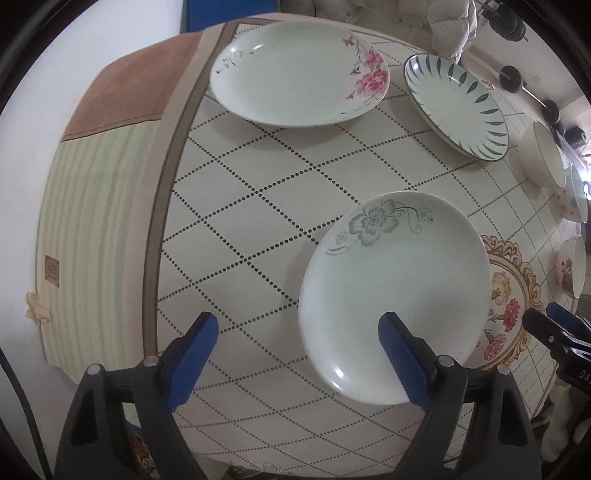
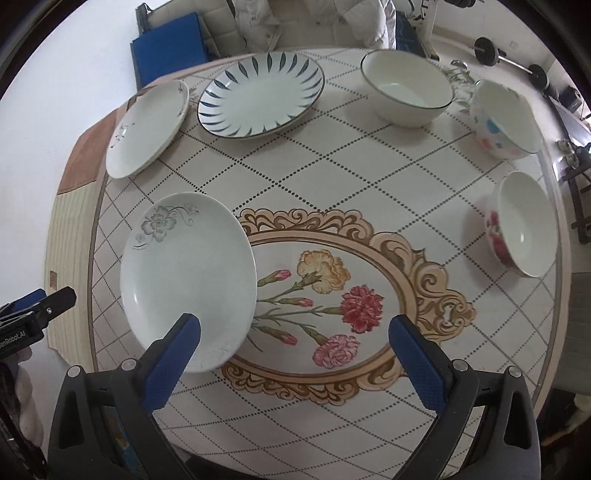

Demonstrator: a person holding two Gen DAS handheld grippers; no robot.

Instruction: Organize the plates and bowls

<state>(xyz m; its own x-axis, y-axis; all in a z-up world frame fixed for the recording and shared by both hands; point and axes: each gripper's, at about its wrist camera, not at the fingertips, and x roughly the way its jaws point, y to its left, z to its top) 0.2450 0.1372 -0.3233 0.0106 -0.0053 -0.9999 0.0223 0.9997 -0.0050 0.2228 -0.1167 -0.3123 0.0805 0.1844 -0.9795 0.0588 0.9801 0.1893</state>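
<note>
Hanging over a round table [image 2: 332,184] with a diamond-patterned cloth, both grippers point down at the dishes with nothing between their fingers. The left gripper [image 1: 299,356] has its blue pads spread wide; its right pad [image 1: 402,358] overlaps the near rim of the grey-flower plate [image 1: 395,280] in the left wrist view, and whether it touches the plate I cannot tell. The right gripper [image 2: 295,358] is likewise spread wide above the flower medallion [image 2: 325,291] at the table's centre, its left pad [image 2: 173,354] showing over the near rim of the same plate [image 2: 188,273]. That plate lies at the medallion's left edge, overlapping its frame. Toward the far left edge lies the pink-flower plate [image 1: 299,74], seen in the right wrist view [image 2: 147,129] partly over the table's rim. Just beside it, at the far edge, lies the blue-leaf plate [image 2: 258,96], apart from the others. Three bowls stand along the right side: a white bowl [image 2: 406,88] with a dark rim at the far edge, a spotted bowl [image 2: 502,118] next to it, and a pink-flowered bowl [image 2: 524,225] at the right edge, all well apart from the plates. Beyond the far edge a person's pale padded coat [image 2: 306,22] shows, and dumbbells [image 2: 509,59] lie on the floor at far right.
</note>
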